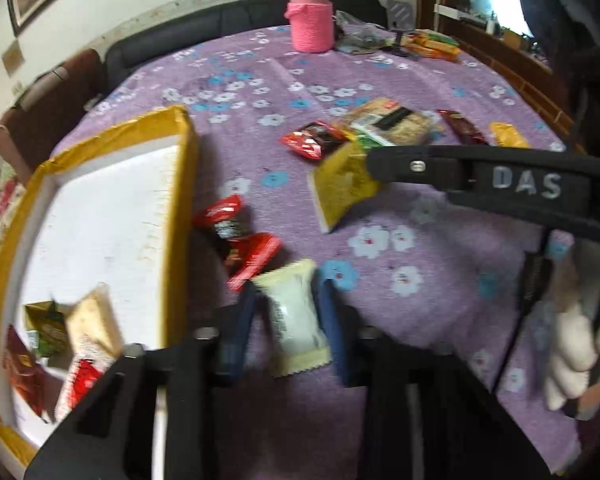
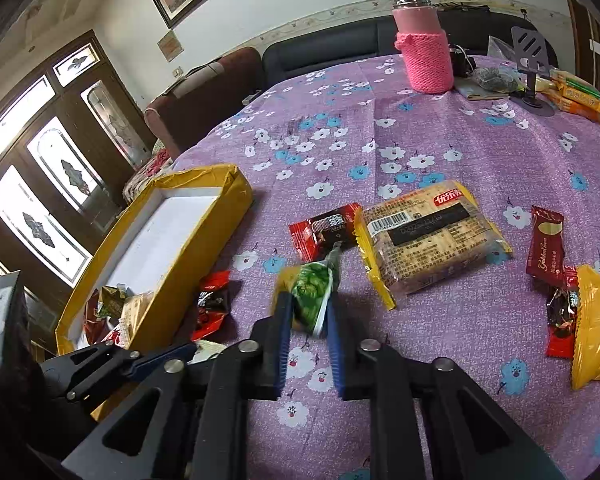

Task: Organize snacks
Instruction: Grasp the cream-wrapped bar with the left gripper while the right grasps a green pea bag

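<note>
Cream snack packet [image 1: 295,316] clamped in my left tongs [image 1: 287,296], just right of the yellow box [image 1: 179,200] wall. Green-and-yellow packet [image 2: 312,300] gripped in my right tongs [image 2: 308,312], above the purple floral table [image 2: 440,340]. Box already holds a few snacks; cracker pack [image 2: 432,236] and red wrappers lie loose nearby.

Dark sofa [image 2: 332,48] behind floral tablecloth [image 2: 440,140]

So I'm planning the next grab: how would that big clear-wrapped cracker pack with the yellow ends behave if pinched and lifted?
The cracker pack looks flat and blocky, so probably fairly stiff. Its glossy film may slip between the fingers. The crimped yellow ends look floppy; pinching there would likely let it dangle. The contents are probably brittle, so squeeze gently.
</note>
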A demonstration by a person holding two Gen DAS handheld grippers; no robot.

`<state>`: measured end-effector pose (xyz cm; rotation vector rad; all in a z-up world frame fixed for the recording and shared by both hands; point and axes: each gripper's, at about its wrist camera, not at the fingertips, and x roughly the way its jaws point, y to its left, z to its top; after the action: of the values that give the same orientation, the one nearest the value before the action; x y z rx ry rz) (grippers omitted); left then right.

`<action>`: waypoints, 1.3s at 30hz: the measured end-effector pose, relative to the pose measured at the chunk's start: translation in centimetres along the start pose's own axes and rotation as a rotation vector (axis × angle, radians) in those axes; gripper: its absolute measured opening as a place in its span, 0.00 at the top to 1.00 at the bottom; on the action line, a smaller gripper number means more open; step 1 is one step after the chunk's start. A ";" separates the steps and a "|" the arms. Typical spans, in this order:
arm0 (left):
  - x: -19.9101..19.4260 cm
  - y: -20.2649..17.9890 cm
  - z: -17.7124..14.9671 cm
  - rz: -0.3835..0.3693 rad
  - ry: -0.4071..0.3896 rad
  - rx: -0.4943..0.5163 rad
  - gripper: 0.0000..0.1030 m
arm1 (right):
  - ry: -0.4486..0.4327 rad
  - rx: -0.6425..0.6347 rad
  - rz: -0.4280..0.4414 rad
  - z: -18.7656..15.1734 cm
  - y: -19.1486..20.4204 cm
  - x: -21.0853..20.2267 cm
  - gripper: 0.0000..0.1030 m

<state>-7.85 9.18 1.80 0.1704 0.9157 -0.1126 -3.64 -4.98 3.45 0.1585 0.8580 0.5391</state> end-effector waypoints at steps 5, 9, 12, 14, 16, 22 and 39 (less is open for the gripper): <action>-1.0 0.7 -0.5 -0.040 -0.040 -0.003 0.83 | -0.001 0.006 0.000 -0.1 -0.1 0.1 0.85; -0.9 0.6 -0.9 -0.029 -0.039 0.018 0.83 | 0.004 0.014 -0.012 -0.2 -0.4 0.3 0.85; -0.8 1.3 -0.7 -0.035 -0.043 -0.014 0.83 | 0.009 0.026 -0.019 -0.4 -0.7 0.4 0.85; -0.7 1.5 -0.5 -0.022 -0.043 -0.014 0.83 | 0.013 0.032 -0.023 -0.5 -0.8 0.4 0.83; -0.7 1.4 -0.5 -0.027 -0.035 -0.007 0.82 | 0.025 0.044 -0.026 -0.6 -1.1 0.6 0.80; -2.2 -0.4 -0.7 -0.194 -0.047 0.041 0.82 | 0.012 0.151 -0.031 -0.3 -3.4 0.3 0.55; -0.4 -1.8 -0.6 -0.182 0.024 0.062 0.73 | -0.005 0.177 0.009 0.0 -4.0 0.5 0.44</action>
<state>-8.85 7.58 1.54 0.1459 0.9509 -0.3081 -1.76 -8.15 1.73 0.3250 0.9000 0.4707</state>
